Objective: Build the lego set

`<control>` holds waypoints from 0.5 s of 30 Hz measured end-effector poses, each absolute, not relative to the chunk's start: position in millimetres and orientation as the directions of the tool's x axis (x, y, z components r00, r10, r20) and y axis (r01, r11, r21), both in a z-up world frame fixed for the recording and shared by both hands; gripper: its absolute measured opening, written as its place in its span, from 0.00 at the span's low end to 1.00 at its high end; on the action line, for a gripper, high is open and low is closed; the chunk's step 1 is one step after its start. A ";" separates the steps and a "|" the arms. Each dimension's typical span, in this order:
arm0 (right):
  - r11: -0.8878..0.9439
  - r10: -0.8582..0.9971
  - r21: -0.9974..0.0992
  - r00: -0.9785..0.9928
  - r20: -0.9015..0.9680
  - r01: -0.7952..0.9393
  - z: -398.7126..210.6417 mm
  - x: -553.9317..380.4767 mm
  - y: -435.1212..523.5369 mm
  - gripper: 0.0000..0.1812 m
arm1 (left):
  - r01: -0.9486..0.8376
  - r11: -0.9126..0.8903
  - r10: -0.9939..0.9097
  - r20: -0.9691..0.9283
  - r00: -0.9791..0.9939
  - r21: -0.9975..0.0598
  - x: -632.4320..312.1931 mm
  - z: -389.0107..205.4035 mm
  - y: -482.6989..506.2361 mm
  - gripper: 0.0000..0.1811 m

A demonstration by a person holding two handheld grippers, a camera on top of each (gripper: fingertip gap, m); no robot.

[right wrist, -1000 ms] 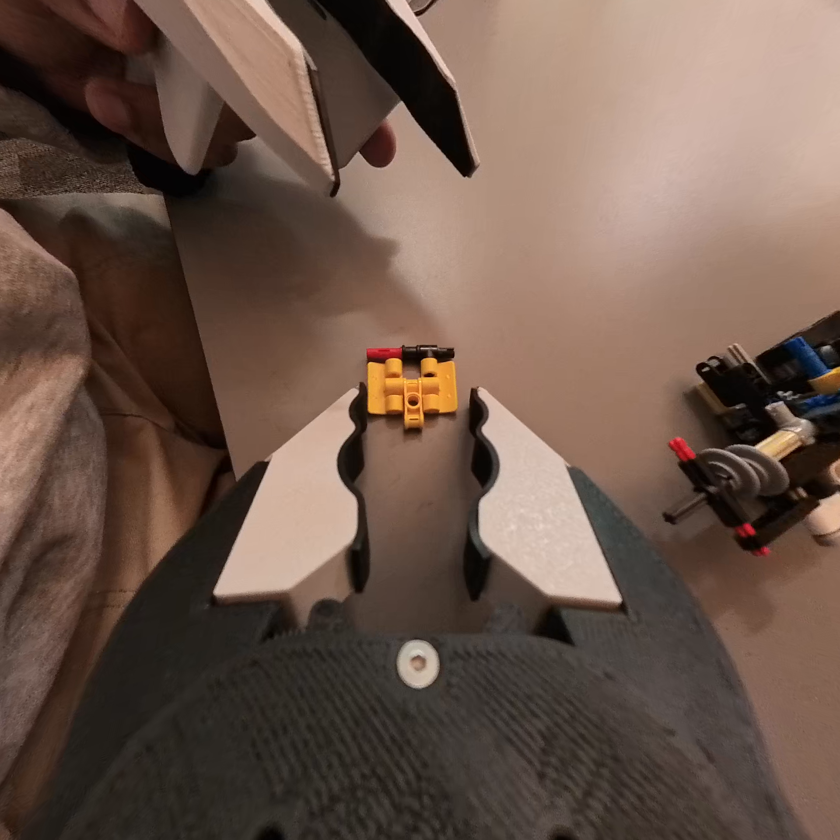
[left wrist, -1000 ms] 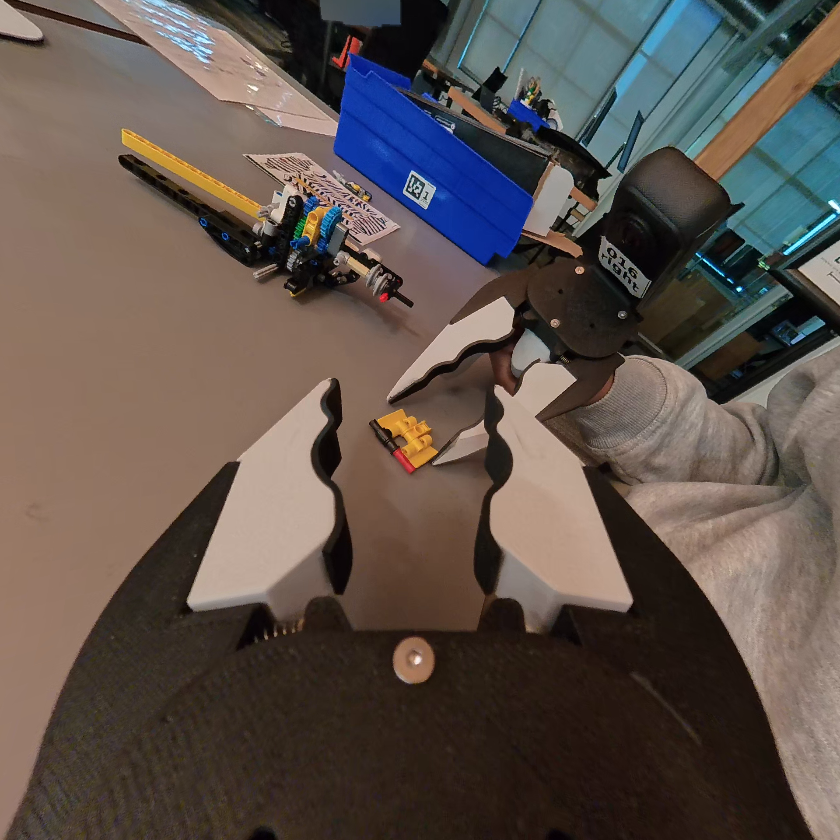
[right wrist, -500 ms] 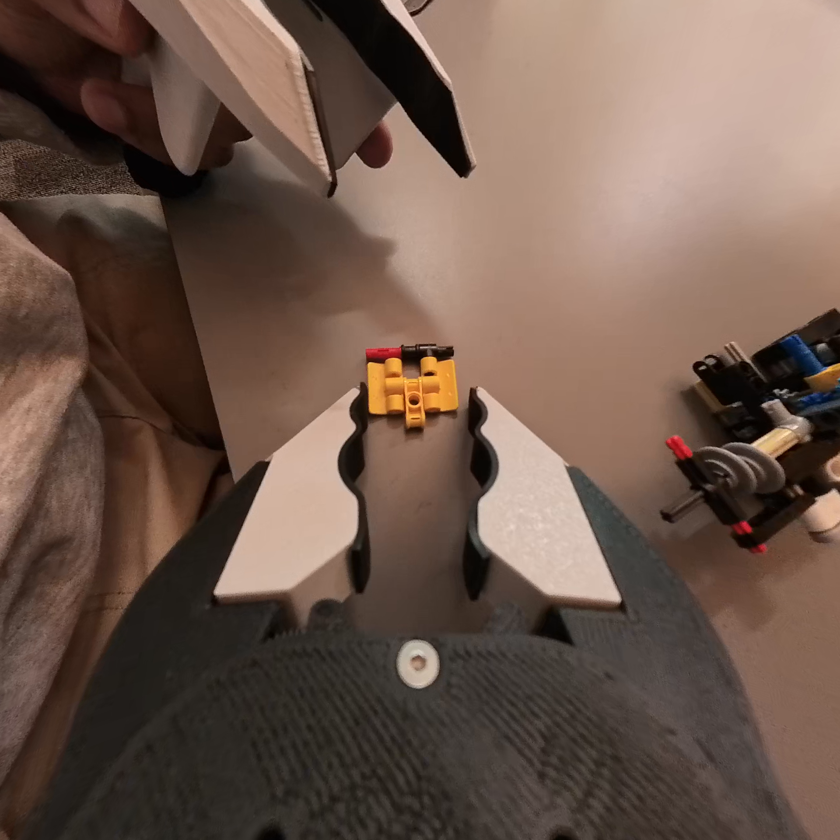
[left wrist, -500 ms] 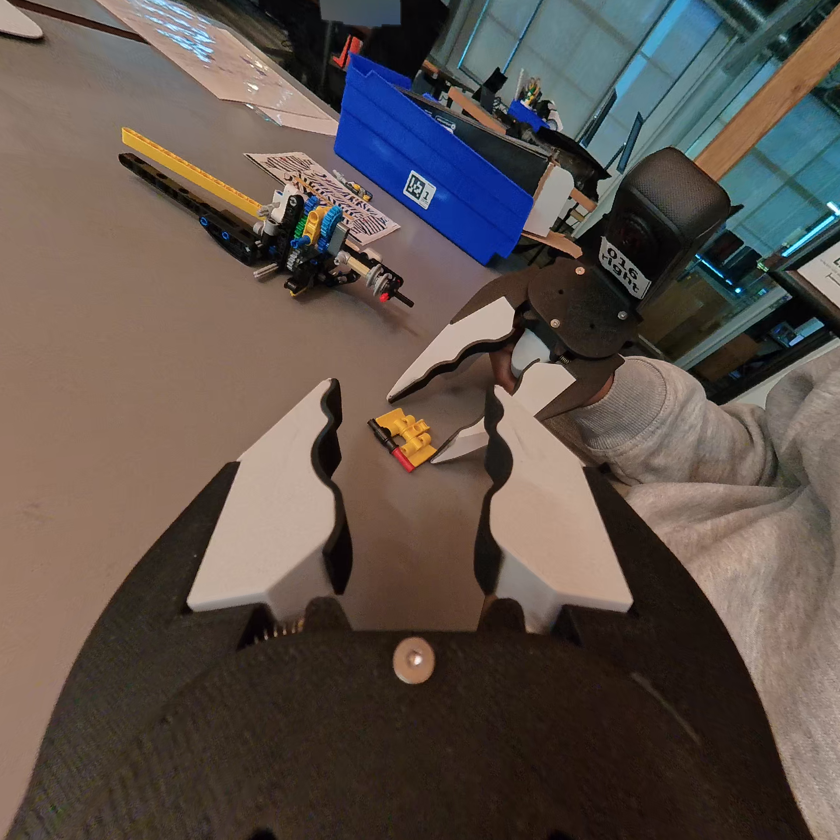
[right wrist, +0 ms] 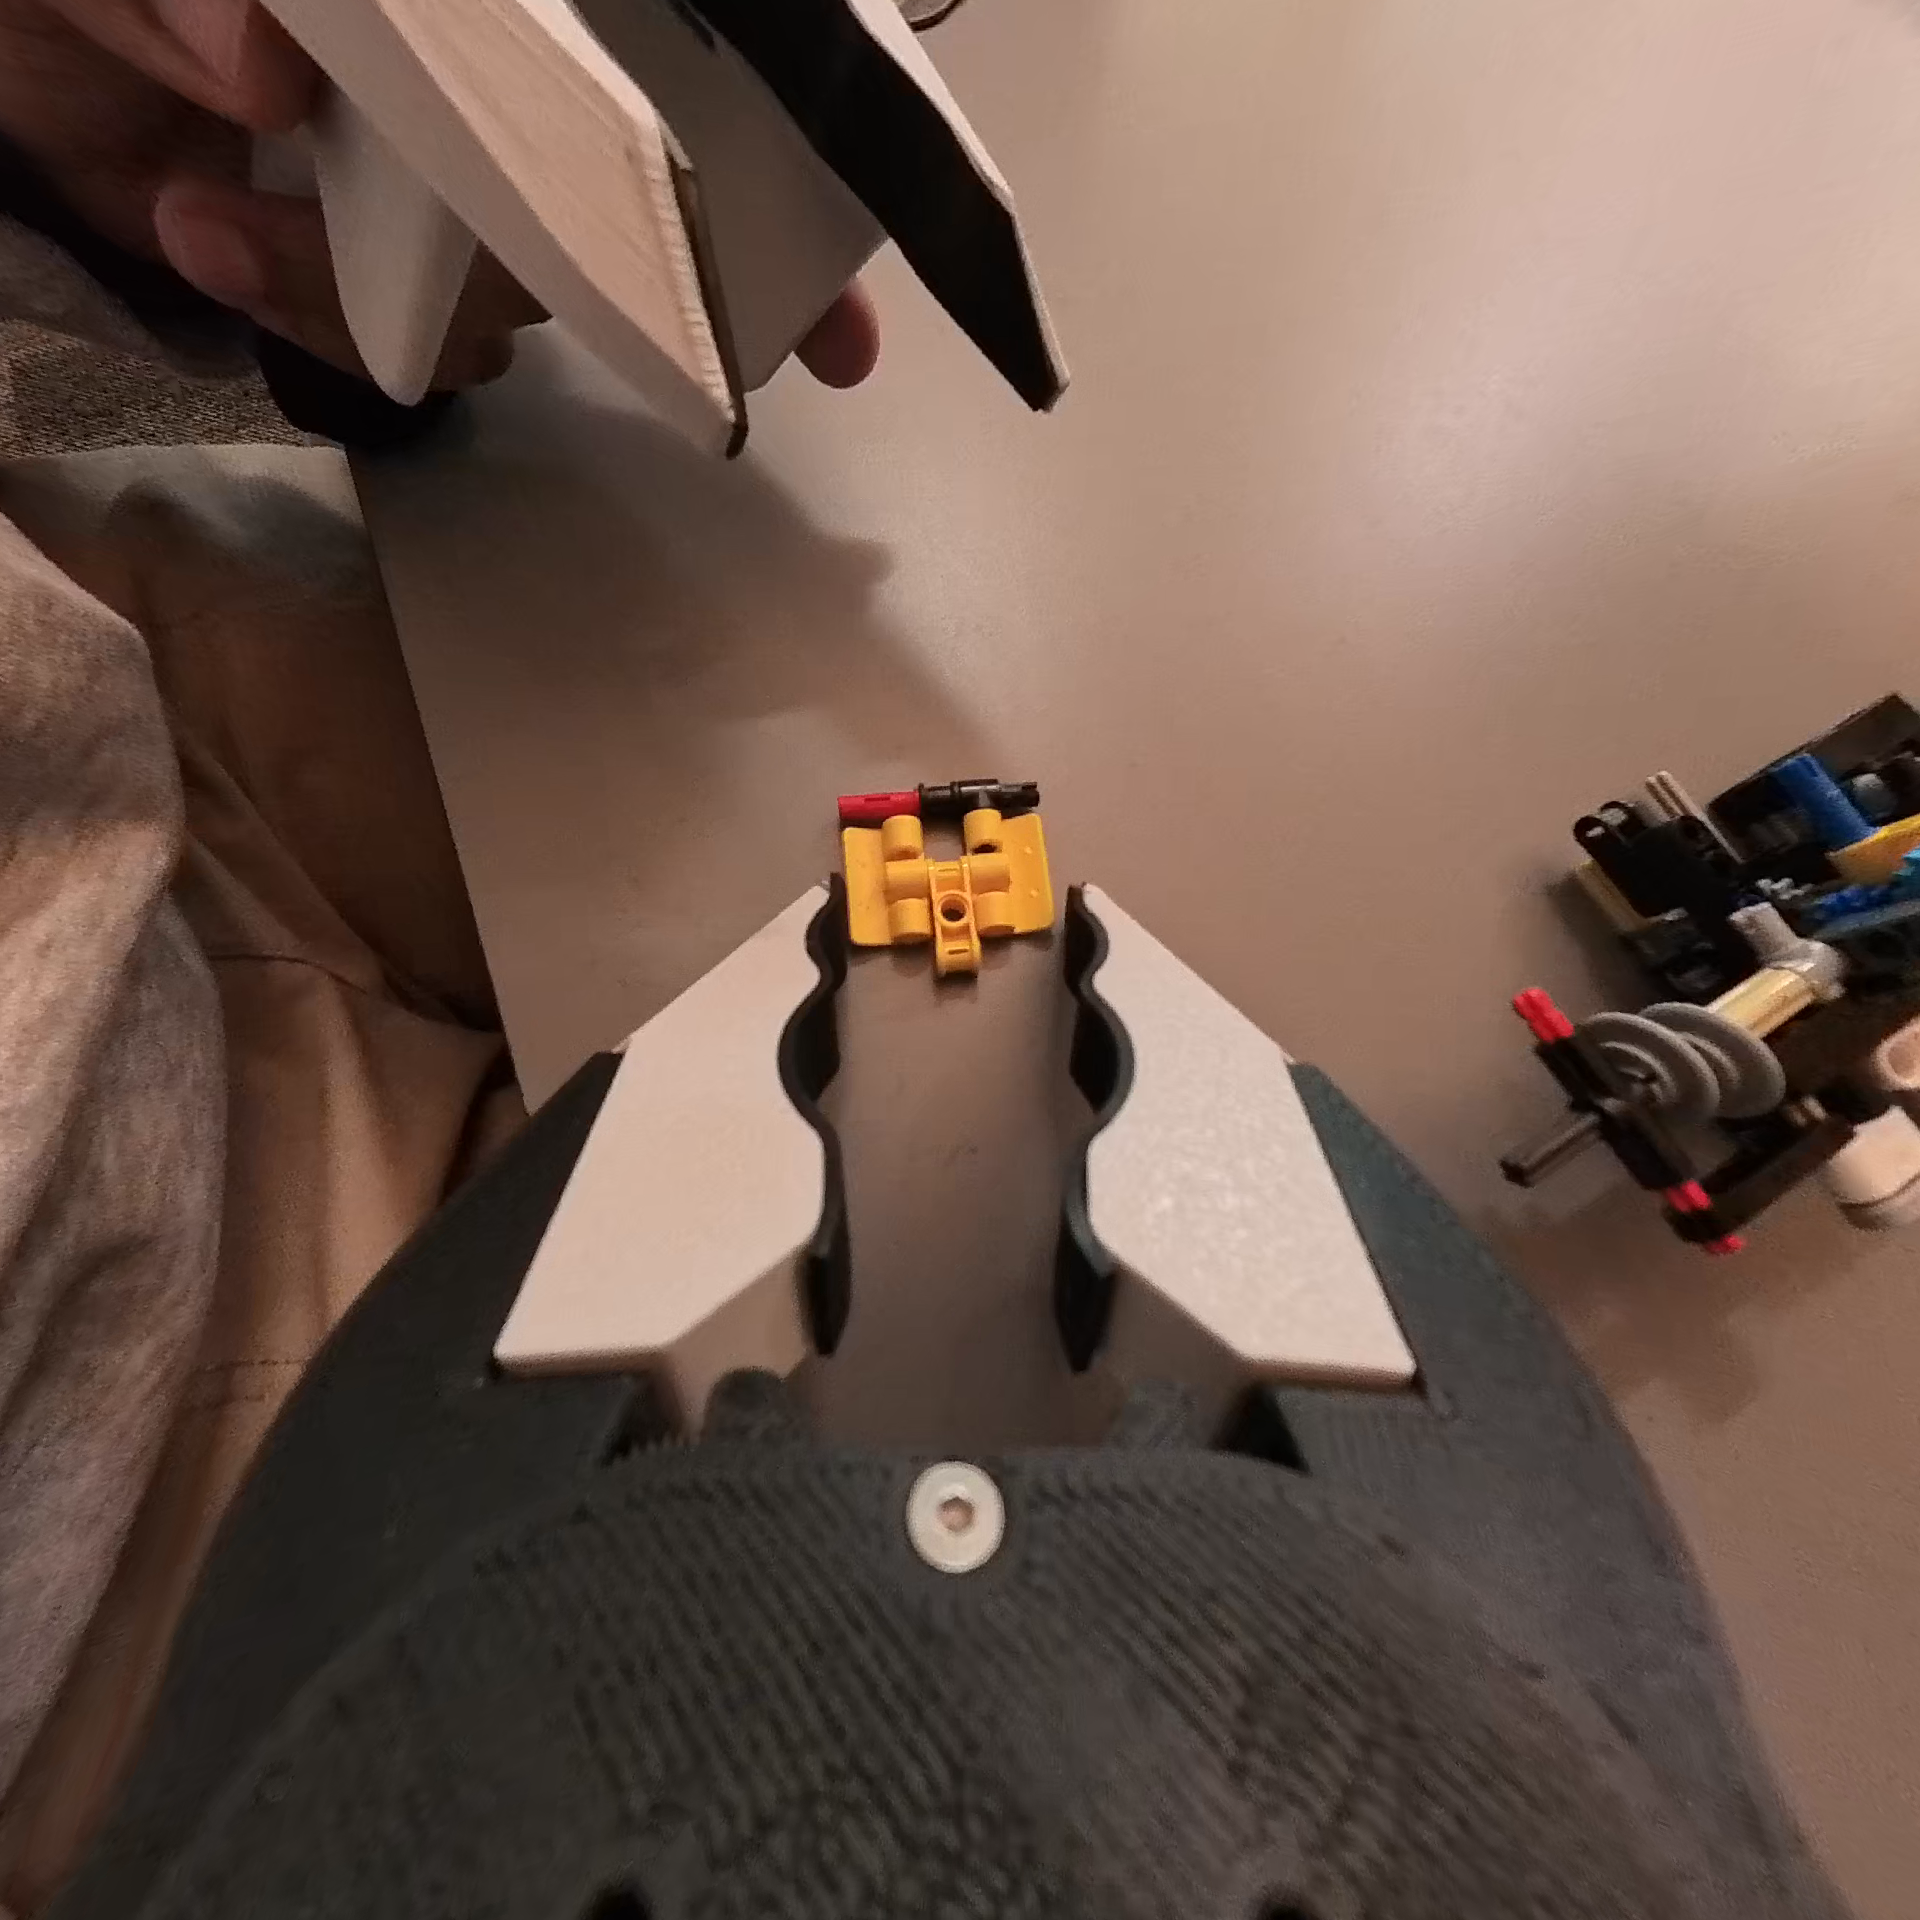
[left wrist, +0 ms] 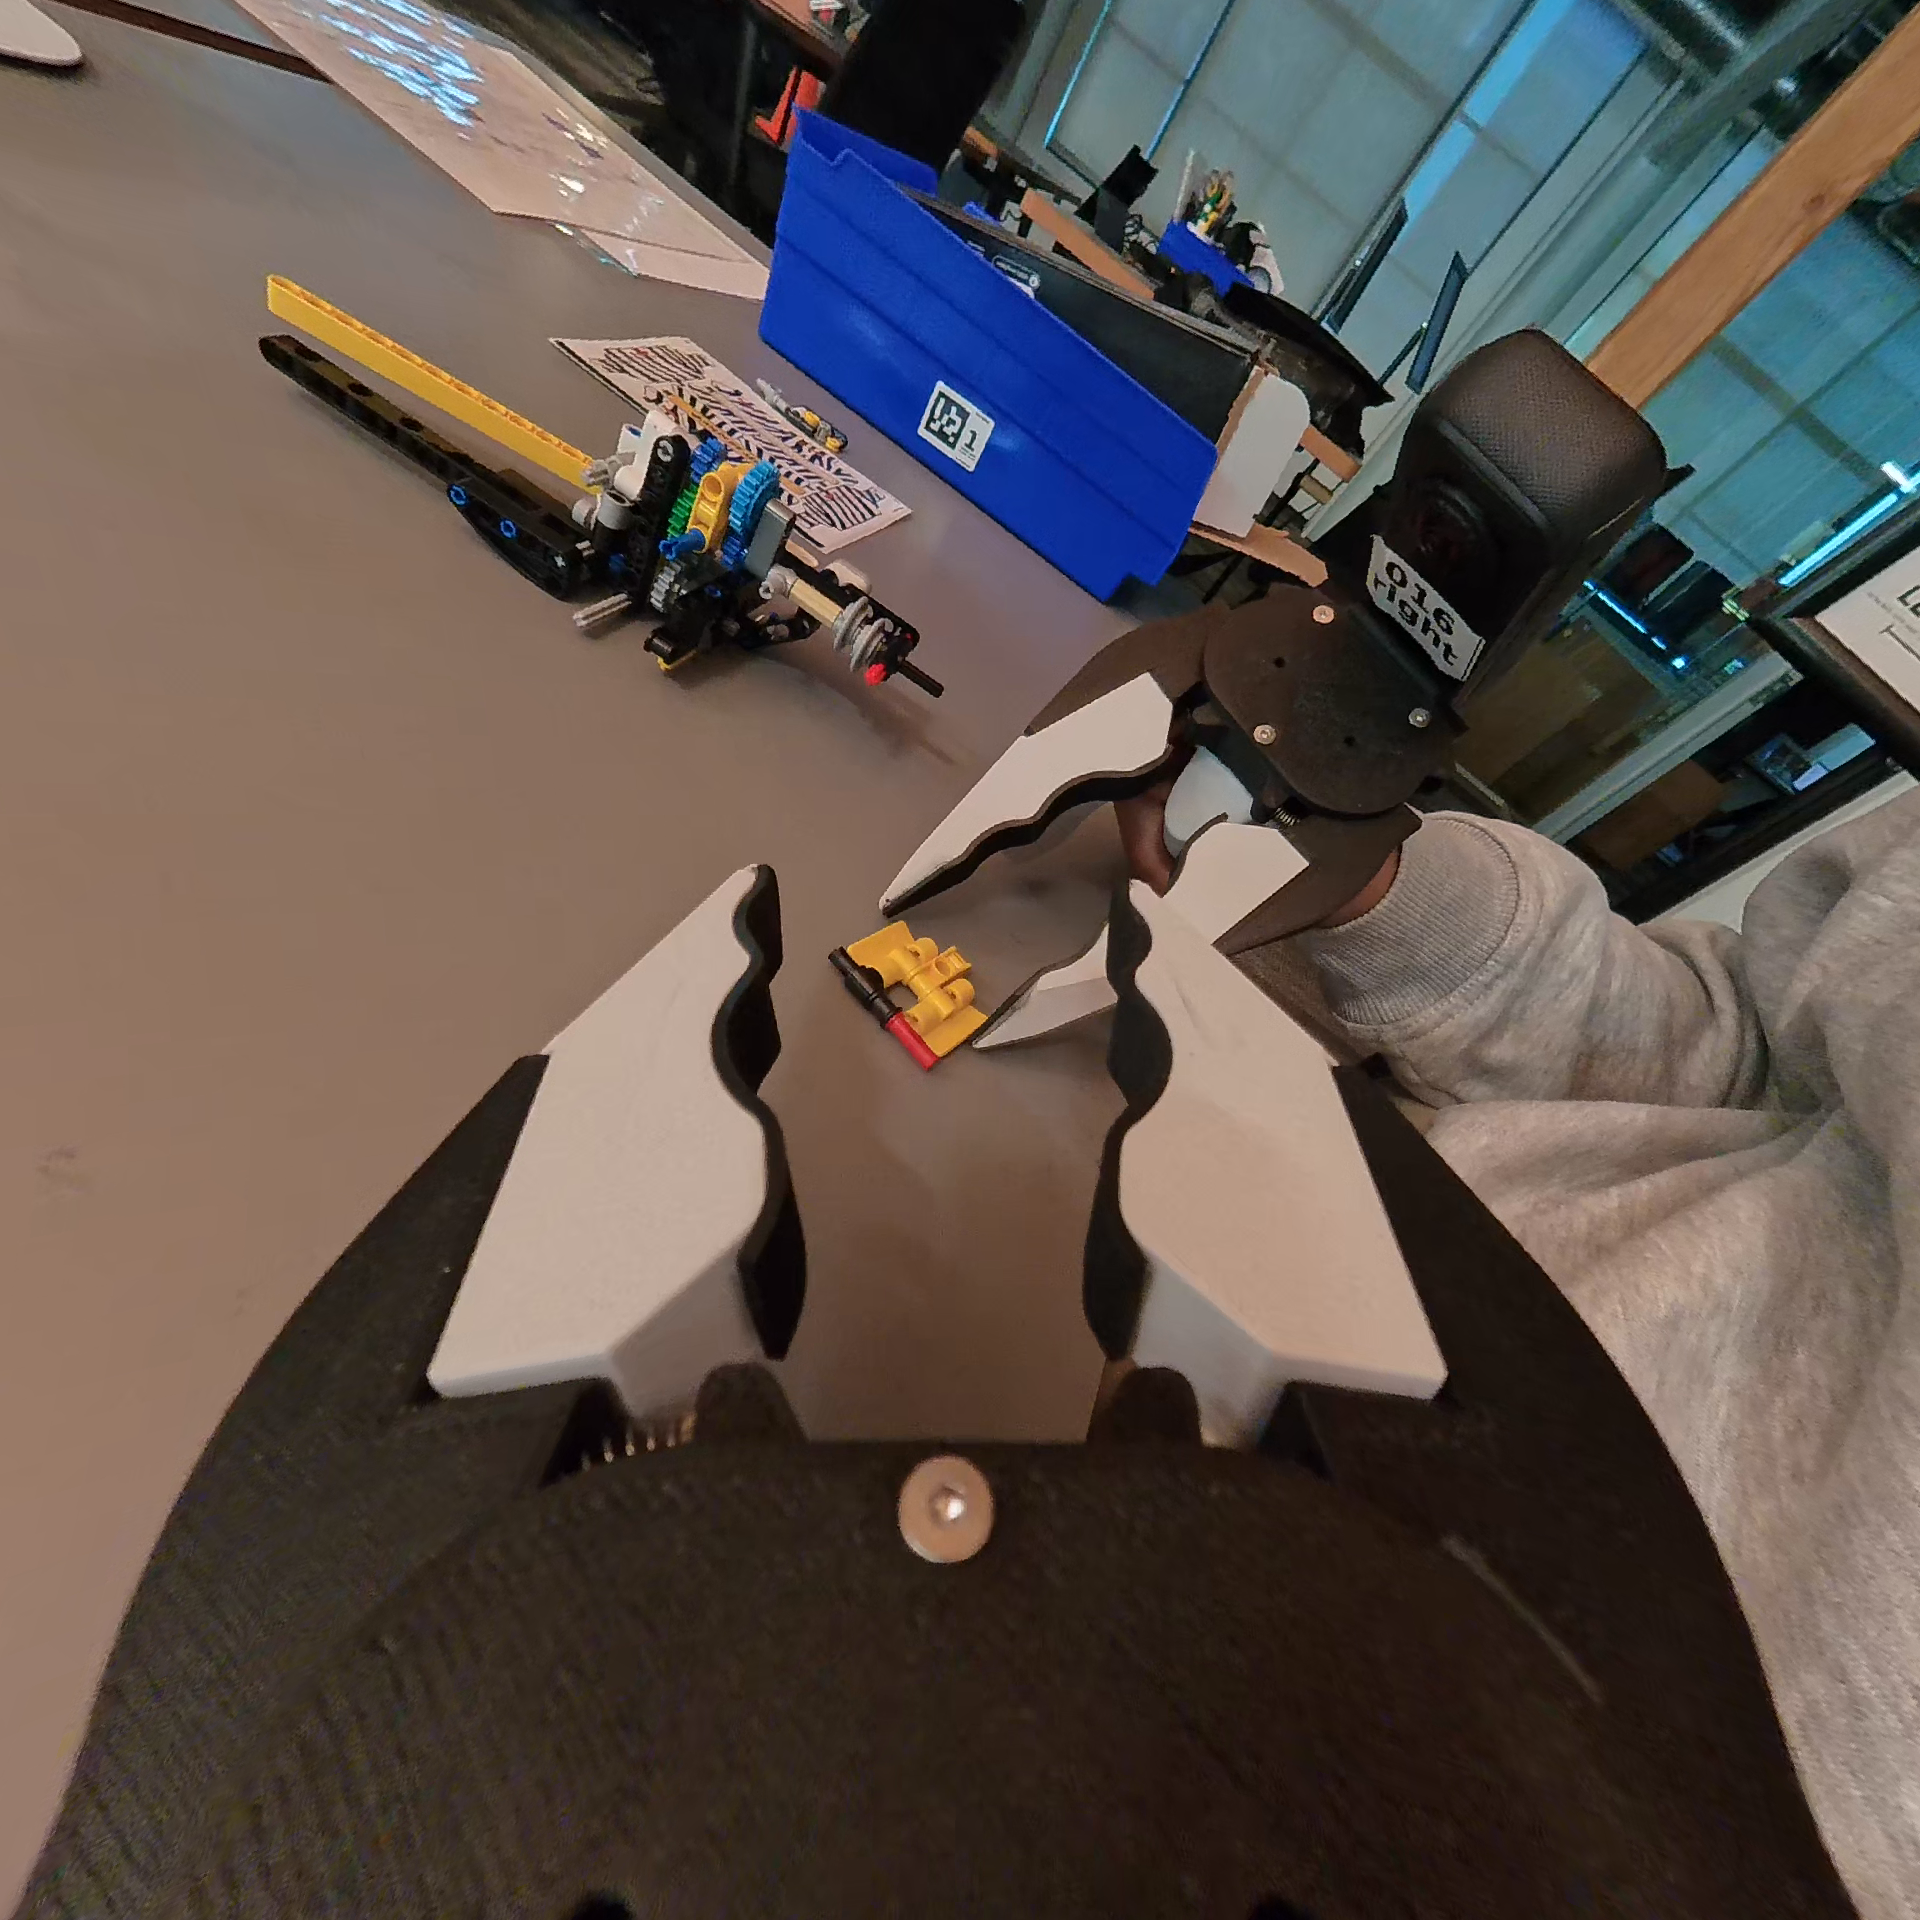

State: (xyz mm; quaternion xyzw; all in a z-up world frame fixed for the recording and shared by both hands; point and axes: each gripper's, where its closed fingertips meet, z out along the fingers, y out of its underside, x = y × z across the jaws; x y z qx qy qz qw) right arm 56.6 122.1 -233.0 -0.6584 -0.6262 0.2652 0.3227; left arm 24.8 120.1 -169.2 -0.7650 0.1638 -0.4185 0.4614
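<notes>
Right gripper (right wrist: 951,914) with white wedge fingers and black wavy pads spread wide, tips flanking the small yellow lego sub-assembly (right wrist: 948,894) but gripping nothing; probably set so as to straddle the piece's width before closing, since the piece lies flat on the table just at the finger tips. Left gripper (left wrist: 940,914) likewise wide apart and empty, held a little above and back from the same piece, seemingly waiting as the second hand for joining work. Yellow sub-assembly lying face-up near the table's edge, close to the person's grey sleeve (left wrist: 1558,997), with a thin black-and-red axle pin (right wrist: 935,801) touching its far side; whether pin and yellow part are joined, hard to tell. Well apart, farther up the table, the larger partly built lego model (left wrist: 707,540) of black, blue, yellow and grey gears and beams, with a long yellow beam (left wrist: 416,374) and a black beam sticking out; likely parked there until the small piece is ready to attach. Beside it a printed black-and-white sheet (left wrist: 727,416), then a blue plastic bin (left wrist: 966,395). Surface: smooth matte grey table (left wrist: 260,779), mostly bare. Beyond: large windows, a wooden beam, cluttered desks in a workshop-like room.
</notes>
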 end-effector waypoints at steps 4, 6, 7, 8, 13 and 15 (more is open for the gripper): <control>-0.008 0.995 -0.756 0.077 0.056 0.655 -233.2 56.7 122.4 0.23 | 0.136 -0.521 -0.636 0.490 0.596 -0.842 24.8 -169.2 120.1 0.34; -0.008 0.995 -0.756 0.077 0.056 0.655 -233.2 56.6 122.6 0.23 | 0.136 -0.522 -0.636 0.491 0.595 -0.842 24.8 -169.2 120.1 0.34; -0.008 0.995 -0.756 0.078 0.056 0.655 -233.2 56.7 122.6 0.23 | 0.136 -0.522 -0.636 0.490 0.595 -0.842 24.8 -169.3 120.1 0.34; -0.009 0.995 -0.756 0.078 0.056 0.655 -233.2 56.7 122.5 0.23 | 0.136 -0.522 -0.636 0.490 0.596 -0.842 24.7 -169.3 120.1 0.34; -0.010 0.995 -0.755 0.079 0.055 0.655 -233.2 56.8 122.8 0.23 | 0.135 -0.523 -0.636 0.491 0.595 -0.842 25.0 -169.4 120.0 0.34; -0.011 0.995 -0.755 0.080 0.055 0.655 -233.2 56.9 122.8 0.23 | 0.136 -0.524 -0.636 0.492 0.595 -0.841 25.0 -169.6 120.0 0.34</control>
